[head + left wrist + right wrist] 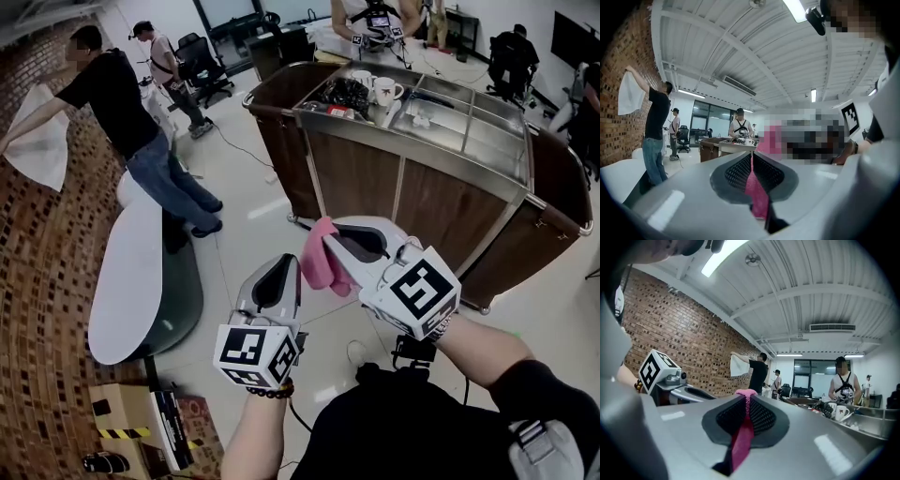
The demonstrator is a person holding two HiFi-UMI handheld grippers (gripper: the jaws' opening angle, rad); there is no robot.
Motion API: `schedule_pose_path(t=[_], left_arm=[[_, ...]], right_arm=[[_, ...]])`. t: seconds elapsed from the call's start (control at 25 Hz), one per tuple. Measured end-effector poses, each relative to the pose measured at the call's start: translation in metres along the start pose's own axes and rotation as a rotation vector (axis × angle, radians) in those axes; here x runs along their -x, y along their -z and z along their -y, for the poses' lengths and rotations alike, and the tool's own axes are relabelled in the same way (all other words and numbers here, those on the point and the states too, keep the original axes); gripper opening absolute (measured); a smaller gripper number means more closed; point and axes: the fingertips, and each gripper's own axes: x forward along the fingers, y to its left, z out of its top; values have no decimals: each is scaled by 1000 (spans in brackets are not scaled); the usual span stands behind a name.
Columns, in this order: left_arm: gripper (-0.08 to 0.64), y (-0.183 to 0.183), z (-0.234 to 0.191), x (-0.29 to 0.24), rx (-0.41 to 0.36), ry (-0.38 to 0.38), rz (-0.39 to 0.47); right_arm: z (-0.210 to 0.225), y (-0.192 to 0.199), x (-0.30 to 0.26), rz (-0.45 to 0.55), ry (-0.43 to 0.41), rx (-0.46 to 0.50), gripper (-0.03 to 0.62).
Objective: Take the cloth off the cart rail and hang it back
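A small pink cloth point(323, 269) hangs in the air in front of the wooden service cart point(375, 178). My right gripper point(325, 242) is shut on its top edge. My left gripper point(292, 269) sits just left of it and below. In the left gripper view the cloth point(757, 192) runs pinched between the black pads of the left gripper point(751, 157). The right gripper view shows the cloth point(740, 441) squeezed in the shut right gripper point(746, 397), with a pink tuft sticking out at the tips. The cart's metal rail point(560, 214) runs along its right end.
Mugs point(384, 91) and dishes sit in the cart's steel top tray point(469, 131). A person point(127, 108) at the left holds a white cloth to the brick wall. A white oval table point(131, 272) and a cardboard box point(122, 412) stand at the left.
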Motion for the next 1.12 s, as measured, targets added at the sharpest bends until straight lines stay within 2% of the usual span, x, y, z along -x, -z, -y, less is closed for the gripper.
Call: schedule_pose_path(t=[0.12, 0.24, 0.56, 0.88, 1.12], left_arm=[[17, 1, -23, -15, -1, -18, -7], [17, 4, -44, -34, -15, -24, -15], [17, 10, -110, -83, -31, -52, -26], [17, 16, -155, -120, -23, -91, -27], [17, 19, -184, -144, -28, -68, -13]], right_arm=[[12, 8, -22, -26, -2, -64, 11], [33, 16, -47, 31, -22, 13, 11], [80, 34, -112, 50, -42, 4, 11], [117, 47, -158, 46, -63, 4, 11], [137, 57, -190, 43, -48, 8, 11]])
